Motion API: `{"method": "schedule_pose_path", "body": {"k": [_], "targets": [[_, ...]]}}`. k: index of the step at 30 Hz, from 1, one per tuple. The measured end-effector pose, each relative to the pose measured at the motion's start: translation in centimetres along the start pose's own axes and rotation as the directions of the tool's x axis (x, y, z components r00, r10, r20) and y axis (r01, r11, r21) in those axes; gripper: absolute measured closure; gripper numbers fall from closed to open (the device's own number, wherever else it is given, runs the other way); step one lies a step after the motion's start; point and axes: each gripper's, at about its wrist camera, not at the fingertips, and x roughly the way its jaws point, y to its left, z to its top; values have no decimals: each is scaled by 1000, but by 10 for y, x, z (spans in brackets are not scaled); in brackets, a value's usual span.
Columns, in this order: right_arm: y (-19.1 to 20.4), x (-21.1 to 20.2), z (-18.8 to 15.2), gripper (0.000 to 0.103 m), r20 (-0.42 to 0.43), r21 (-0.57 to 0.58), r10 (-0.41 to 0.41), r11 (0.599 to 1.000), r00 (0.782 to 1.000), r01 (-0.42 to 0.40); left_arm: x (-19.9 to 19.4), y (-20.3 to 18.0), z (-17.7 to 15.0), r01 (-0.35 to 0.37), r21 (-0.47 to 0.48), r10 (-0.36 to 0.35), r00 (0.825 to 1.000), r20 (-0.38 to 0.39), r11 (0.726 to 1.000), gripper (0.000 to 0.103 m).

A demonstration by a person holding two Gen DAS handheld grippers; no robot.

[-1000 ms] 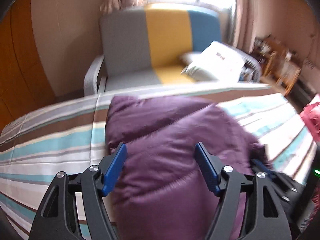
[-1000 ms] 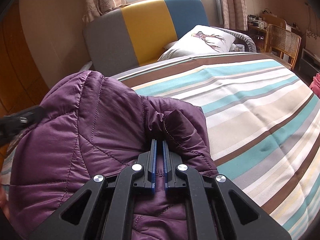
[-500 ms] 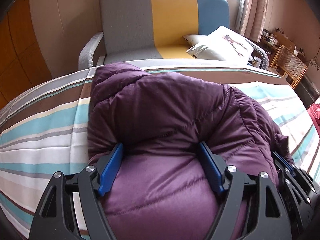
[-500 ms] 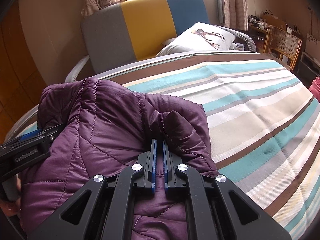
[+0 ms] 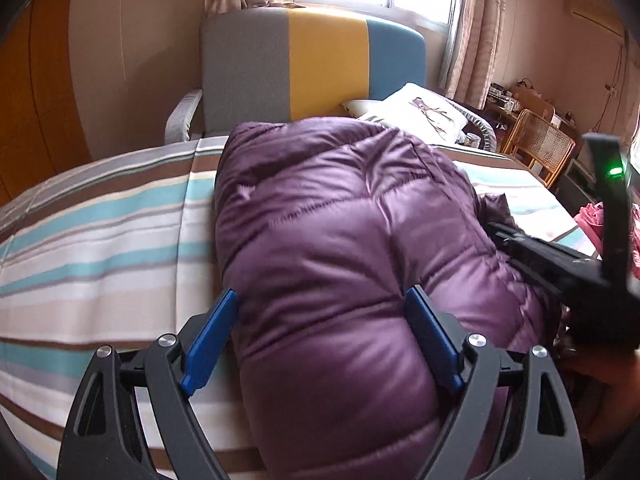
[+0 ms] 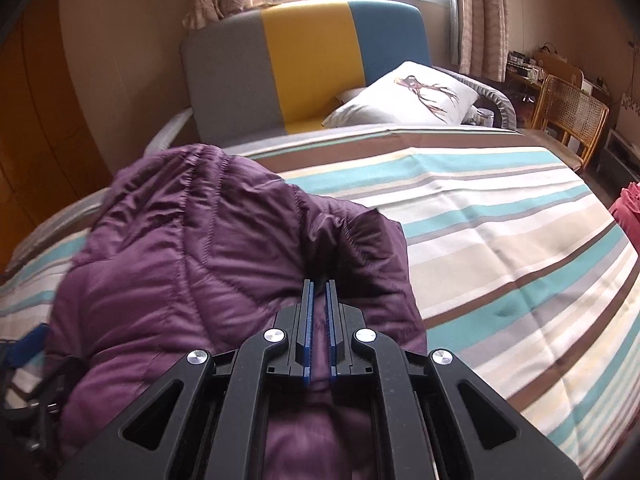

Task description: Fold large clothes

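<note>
- Pinching a jacket point(image 6: 192, 264) fold, the right gripper point(image 6: 319, 292) is nearly closed.
- Left gripper point(image 5: 320, 312) gapes wide, straddling the bundle.
- Jacket lies on the bed point(image 6: 500, 216), ahead of both.

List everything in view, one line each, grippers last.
puffer jacket: one, purple, bunched on the bed
bedspread: one, striped teal, brown and white, covering the bed
sofa: one, grey, yellow and blue, beyond the bed
pillow: one, white with antler print, on the sofa
wicker chair: one, tan, far right
left gripper: black with blue pads, open around the jacket
right gripper: black with blue pads, shut on a jacket fold
</note>
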Motion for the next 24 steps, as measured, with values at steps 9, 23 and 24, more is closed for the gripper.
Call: {"method": "schedule_pose_path", "body": {"k": [9, 23, 24], "targets": [[-3, -9, -24, 99, -24, -18, 4, 1000, 1000, -5, 5, -9, -5, -30, 42, 30, 999, -12, 999, 18], [-11, -5, -28, 98, -8, -13, 7, 1000, 1000, -7, 4, 9, -11, 43, -54, -45, 998, -39, 998, 13], [-13, -11, -27, 98, -5, 6, 23, 1000, 1000, -23, -3, 14, -15, 52, -80, -55, 998, -29, 995, 12]]}}
